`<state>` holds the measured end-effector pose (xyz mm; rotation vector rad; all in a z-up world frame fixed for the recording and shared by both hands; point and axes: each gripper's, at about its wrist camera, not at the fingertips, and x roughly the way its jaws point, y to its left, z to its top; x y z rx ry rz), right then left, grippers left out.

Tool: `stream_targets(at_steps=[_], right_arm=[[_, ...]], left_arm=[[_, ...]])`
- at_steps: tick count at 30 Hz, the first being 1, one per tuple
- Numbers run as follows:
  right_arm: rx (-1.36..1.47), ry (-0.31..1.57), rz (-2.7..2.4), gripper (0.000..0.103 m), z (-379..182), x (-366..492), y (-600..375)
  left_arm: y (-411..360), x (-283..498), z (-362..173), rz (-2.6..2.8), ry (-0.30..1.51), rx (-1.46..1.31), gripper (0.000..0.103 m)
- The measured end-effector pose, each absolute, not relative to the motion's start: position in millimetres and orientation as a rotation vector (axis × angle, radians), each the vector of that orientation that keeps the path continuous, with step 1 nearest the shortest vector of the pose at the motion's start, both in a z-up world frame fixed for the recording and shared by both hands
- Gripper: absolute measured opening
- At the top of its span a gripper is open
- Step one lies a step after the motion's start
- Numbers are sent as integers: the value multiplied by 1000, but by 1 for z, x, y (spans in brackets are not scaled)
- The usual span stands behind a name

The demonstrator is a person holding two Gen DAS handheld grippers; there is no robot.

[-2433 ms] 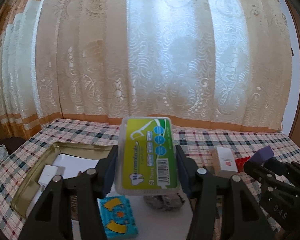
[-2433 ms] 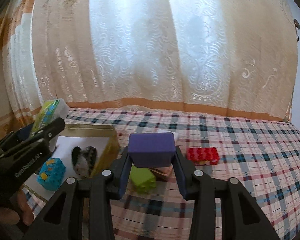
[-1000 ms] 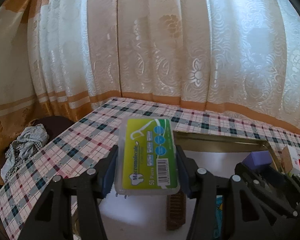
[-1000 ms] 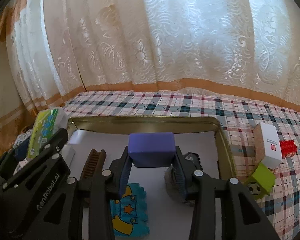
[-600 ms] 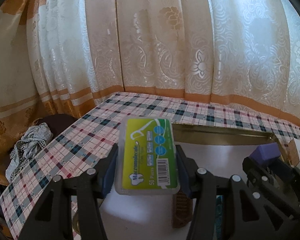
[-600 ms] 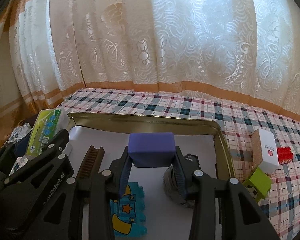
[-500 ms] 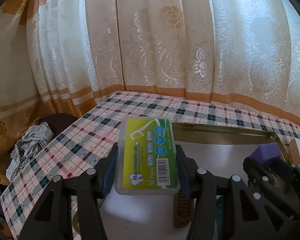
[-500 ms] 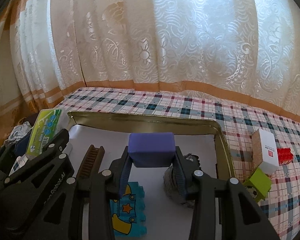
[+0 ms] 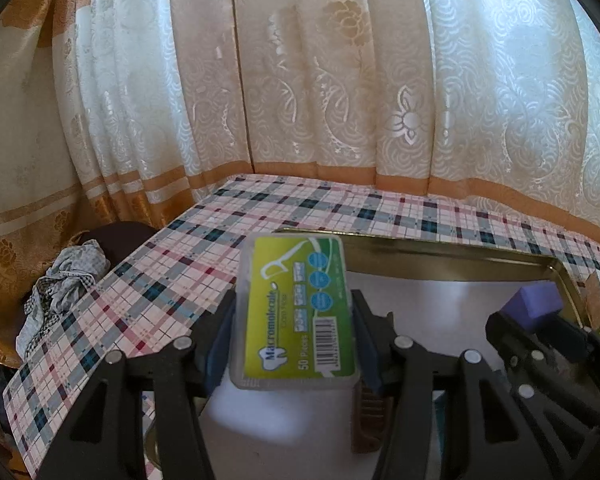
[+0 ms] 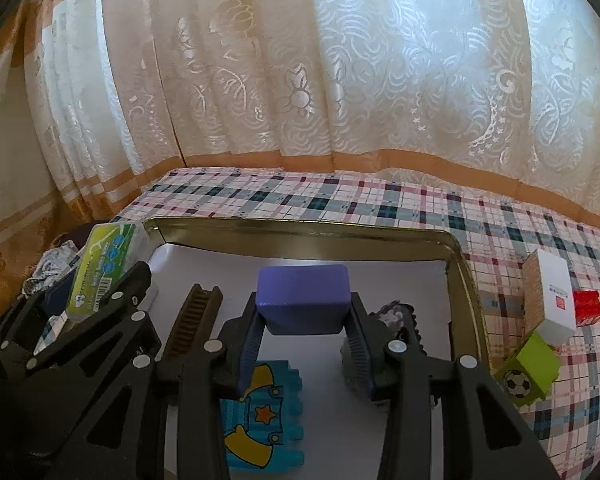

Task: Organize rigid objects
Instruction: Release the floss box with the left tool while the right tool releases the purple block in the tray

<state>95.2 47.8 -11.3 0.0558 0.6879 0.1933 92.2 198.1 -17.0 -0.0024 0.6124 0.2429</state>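
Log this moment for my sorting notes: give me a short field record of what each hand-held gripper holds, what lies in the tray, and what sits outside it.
left hand-held gripper: shut on clear plastic floss-pick box with green label
right hand-held gripper: shut on purple rectangular block
container: gold metal tray with white floor
in tray: brown comb; blue toy brick with star print; dark grey lumpy object, partly hidden
outside tray, on plaid tablecloth: white carton box; red studded brick; lime-green cube with football print
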Motion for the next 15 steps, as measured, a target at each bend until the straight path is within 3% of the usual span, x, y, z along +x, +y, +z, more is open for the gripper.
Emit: stream_targets(at_steps=[5, 8, 10, 13, 15], right_arm=[[95, 679, 247, 46, -10, 95, 45], [115, 643, 242, 48, -5, 91, 39], [135, 608, 227, 57, -1, 86, 32], [170, 560, 207, 73, 4, 79, 22], [184, 531, 199, 75, 8, 75, 18]], left_arm=[[198, 93, -17, 255, 611, -1, 57], [200, 89, -13, 267, 580, -14, 80], [201, 86, -9, 284, 553, -22, 97], [204, 82, -6, 287, 527, -46, 102], [201, 83, -6, 289, 528, -29, 102]])
